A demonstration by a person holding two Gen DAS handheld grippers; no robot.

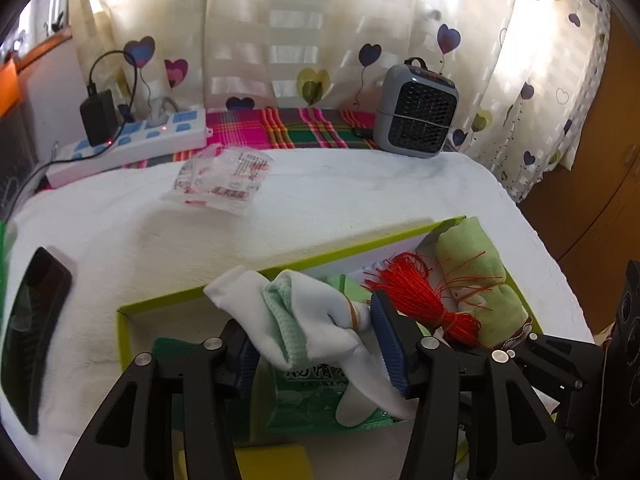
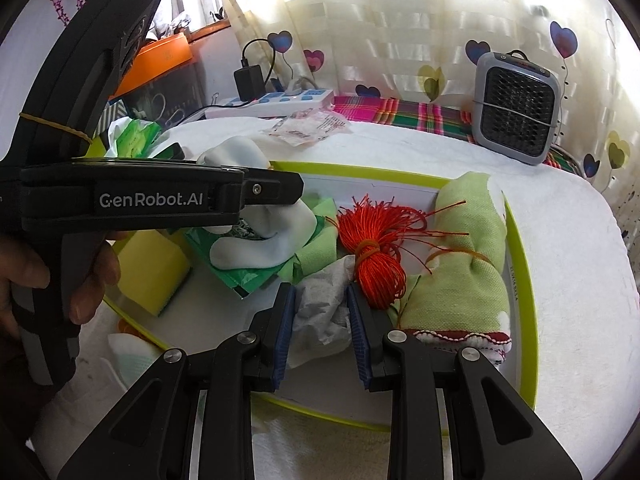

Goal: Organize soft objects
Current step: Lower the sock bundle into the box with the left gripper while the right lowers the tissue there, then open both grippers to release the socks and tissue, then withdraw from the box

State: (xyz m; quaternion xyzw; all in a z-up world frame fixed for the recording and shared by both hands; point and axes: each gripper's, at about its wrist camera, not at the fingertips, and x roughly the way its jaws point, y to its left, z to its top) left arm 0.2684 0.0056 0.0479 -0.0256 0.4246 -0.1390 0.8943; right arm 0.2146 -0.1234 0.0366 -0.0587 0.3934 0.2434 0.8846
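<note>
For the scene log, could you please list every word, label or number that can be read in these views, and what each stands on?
"GenRobot.AI": white lettering on the side of the left tongs, seen in the right wrist view.
Green packet in the box: large Chinese characters, partly covered by the white sock; not readable.
Clear wrapper on the towel: red print, too blurred.
Box rim: small printed digits, too small.
</note>
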